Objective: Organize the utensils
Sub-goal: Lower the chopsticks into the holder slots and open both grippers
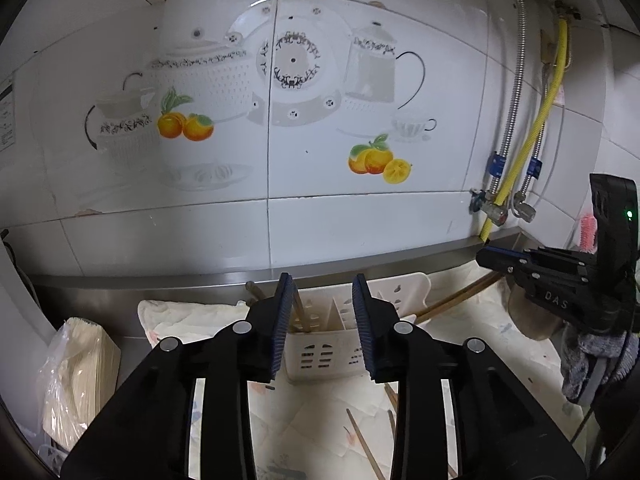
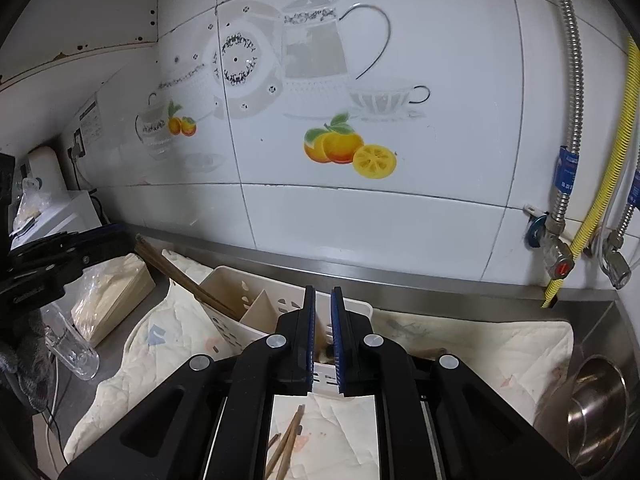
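Right claw (image 2: 323,332), nearly closed on a brown utensil whose handle runs back toward the camera, hangs directly above the white caddy (image 2: 256,300); left claw (image 1: 322,320) stands open, empty, facing it.

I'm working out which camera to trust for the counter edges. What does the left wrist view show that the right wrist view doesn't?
Only the left wrist view: a pink brush by the wall at right.
Only the right wrist view: a steel bowl at right and a clear glass lying at left.
Both: the white utensil caddy holding chopsticks, loose chopsticks on the quilted mat, and the yellow hose.
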